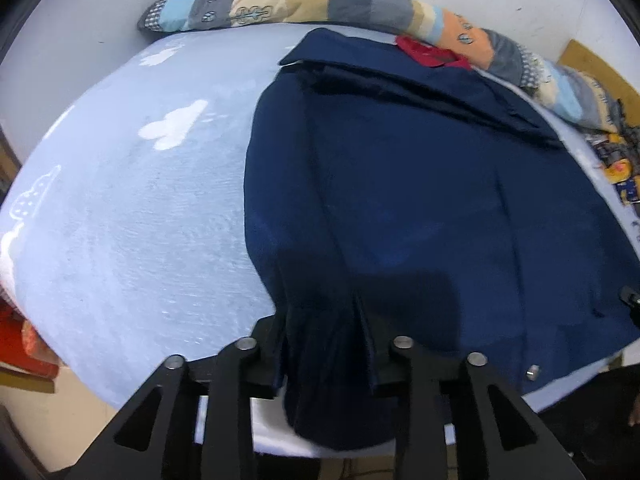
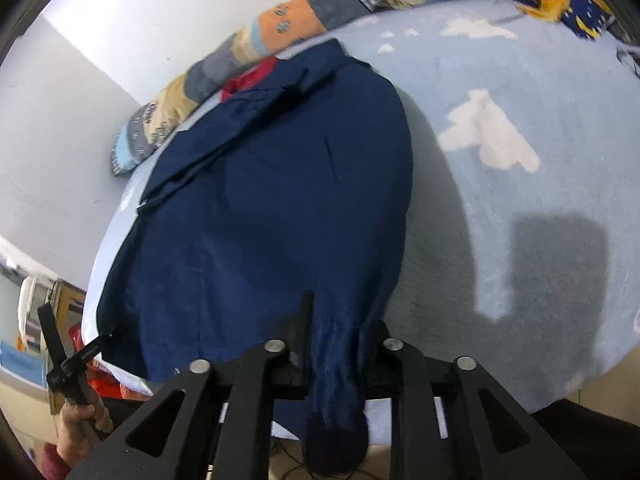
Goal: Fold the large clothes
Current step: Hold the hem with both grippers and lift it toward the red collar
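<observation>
- My left tongs (image 1: 326, 344) pinch a bunched corner of the navy garment (image 1: 400, 184) at the near edge of the bed (image 1: 120, 220); fabric gathers into pleats btwn the fingers and hangs down past them.
- My right tongs (image 2: 338, 344) clamp the garment's other near corner the same way, w/ a thick roll of navy cloth drooping below the fingers.
- Garment lies spread across the bed, hem end toward me, collar end far away near the wall. A folded strip of the same navy runs across its far end.
- Red lining or collar piece (image 1: 432, 54) shows at the far end, touching the patchwork quilt roll (image 1: 360, 6) along the wall.
- Bed cover is pale blue w/ white cloud shapes (image 1: 176, 130); bare cover lies to one side of the garment in each view.
- Right wrist view: my left hand (image 2: 80, 428) at lower left grips its black handle, dark red sleeve (image 2: 52, 464) below it.
- Both views blurred; small metal stud (image 1: 533, 372) sits near the garment's hem edge.
</observation>
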Tool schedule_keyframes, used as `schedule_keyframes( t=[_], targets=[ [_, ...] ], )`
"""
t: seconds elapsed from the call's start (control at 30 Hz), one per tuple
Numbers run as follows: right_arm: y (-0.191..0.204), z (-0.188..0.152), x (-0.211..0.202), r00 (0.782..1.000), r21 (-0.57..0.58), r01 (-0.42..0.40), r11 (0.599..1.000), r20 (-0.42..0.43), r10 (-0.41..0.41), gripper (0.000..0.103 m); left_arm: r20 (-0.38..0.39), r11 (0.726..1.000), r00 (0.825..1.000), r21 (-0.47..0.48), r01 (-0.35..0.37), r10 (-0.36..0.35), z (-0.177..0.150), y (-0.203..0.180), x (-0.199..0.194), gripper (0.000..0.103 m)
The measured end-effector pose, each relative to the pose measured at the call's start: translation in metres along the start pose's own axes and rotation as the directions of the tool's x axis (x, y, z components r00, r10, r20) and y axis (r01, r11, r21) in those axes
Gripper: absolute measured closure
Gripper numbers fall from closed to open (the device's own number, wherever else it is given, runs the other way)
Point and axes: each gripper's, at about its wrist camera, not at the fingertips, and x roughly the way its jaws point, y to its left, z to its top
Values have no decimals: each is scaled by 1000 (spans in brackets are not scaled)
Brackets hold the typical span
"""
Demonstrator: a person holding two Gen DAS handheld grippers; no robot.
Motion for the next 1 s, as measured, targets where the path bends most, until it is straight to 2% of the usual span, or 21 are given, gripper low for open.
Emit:
schedule_keyframes(
  t=[0.07,0.17,0.33,0.4,0.47,0.63,0.8,1.0],
  targets=[
    [-7,0,5,1000,31,26,999,-14,-25,61,-4,1000,1000,-1,-28,28,-2,-6,4,57],
    [-13,-3,8,999,55,27,998,-27,-25,58,-3,998,998,-10,-67,67,-9,-16,10,46],
    [-12,-6,16,998,62,50,997,-38,-48,56,1,993,993,-18,-115,115,-19,-23,10,36],
    [-11,-5,18,998,57,57,997,-41,-55,55,4,992,992,-11,-124,124,-19,-21,8,34],
    [-11,-6,21,997,51,63,997,-50,-60,46,7,990,990,0,-140,139,-21,-23,8,30],
    [-9,-7,24,995,38,82,996,-62,-80,44,20,983,983,29,-181,181,-20,-33,15,24],
    [-11,-7,25,995,36,78,996,-72,-75,40,25,979,980,35,-198,198,-18,-37,20,22],
    [-10,-7,26,995,40,60,997,-80,-57,30,35,977,978,44,-208,206,-19,-39,22,21]
  ],
)
